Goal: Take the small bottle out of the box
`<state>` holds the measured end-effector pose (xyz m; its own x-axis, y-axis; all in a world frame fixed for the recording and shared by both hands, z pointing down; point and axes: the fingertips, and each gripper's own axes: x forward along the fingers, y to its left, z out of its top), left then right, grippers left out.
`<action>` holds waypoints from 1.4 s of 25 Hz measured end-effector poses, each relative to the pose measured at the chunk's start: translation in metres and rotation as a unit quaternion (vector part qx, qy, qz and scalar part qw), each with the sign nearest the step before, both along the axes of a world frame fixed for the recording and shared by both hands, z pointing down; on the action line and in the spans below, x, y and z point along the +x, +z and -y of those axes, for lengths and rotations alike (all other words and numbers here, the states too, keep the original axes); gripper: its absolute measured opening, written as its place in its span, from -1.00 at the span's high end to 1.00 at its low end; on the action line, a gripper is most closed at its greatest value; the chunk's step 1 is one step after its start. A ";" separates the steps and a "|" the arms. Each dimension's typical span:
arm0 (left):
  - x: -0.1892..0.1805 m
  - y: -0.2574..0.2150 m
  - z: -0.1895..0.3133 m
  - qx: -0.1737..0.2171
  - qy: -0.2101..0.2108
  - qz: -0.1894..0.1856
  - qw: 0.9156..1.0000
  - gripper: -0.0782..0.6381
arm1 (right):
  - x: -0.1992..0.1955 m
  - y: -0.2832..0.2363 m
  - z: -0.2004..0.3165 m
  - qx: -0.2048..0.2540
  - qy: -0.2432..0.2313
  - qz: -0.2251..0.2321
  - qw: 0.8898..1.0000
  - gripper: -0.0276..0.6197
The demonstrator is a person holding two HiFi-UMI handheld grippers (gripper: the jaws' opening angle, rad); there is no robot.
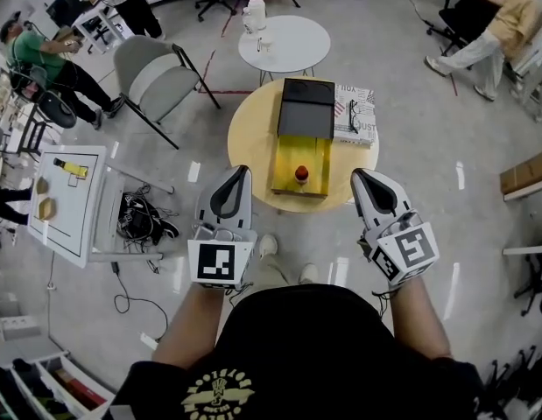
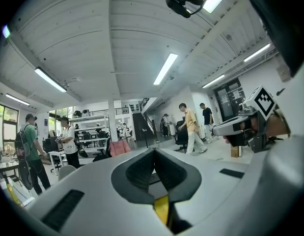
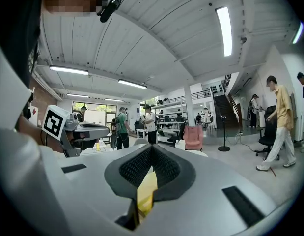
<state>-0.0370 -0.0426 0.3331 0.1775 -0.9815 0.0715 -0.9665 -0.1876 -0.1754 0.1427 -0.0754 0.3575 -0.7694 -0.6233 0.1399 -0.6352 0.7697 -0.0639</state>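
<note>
Overhead, the head view gives me one round yellow table (image 1: pixel 244 138) bearing one open yellow box (image 1: pixel 288 160), its black lid (image 1: pixel 306 108) folded back. The small bottle (image 1: pixel 300 176) stands inside the box near its front wall; only a red cap is legible, the body too small to make out. Beside the lid lies one white patterned box (image 1: pixel 356 119). My two grippers flank the yellow box in the picture, touching nothing: left gripper (image 1: pixel 242 171) and right gripper (image 1: pixel 360 175), their jaw state unreadable from above. In the left gripper view the jaws are pressed together with nothing between them. The camera tilts toward the ceiling, so table, box and bottle are cut out, though one marker cube (image 2: pixel 262 101) shows at right. In the right gripper view the jaws are likewise pressed together and empty, and the same things are missing. A yellow sliver below the pads is unidentifiable.
</note>
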 end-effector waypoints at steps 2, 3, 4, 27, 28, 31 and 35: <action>-0.005 0.003 0.004 -0.003 0.000 0.000 1.000 0.74 | -0.004 0.002 0.003 -0.003 0.001 -0.003 1.000 0.87; -0.006 0.004 0.006 -0.004 0.002 0.000 1.000 0.74 | -0.005 0.003 0.004 -0.004 0.002 -0.003 1.000 0.87; -0.007 0.005 0.008 -0.005 0.003 0.001 1.000 0.74 | -0.007 0.004 0.005 -0.005 0.003 -0.003 1.000 0.87; -0.035 -0.007 0.073 0.006 0.037 -0.004 0.999 0.74 | -0.040 -0.008 0.053 0.008 0.026 -0.011 1.000 0.87; -0.036 -0.009 0.075 0.008 0.039 -0.005 0.999 0.74 | -0.042 -0.011 0.055 0.010 0.027 -0.012 1.000 0.87; -0.040 -0.013 0.080 0.017 0.040 -0.008 0.999 0.74 | -0.046 -0.016 0.059 0.014 0.028 -0.015 0.999 0.87; -0.045 -0.012 0.086 0.016 0.045 -0.009 0.999 0.74 | -0.051 -0.017 0.063 0.016 0.031 -0.017 0.999 0.87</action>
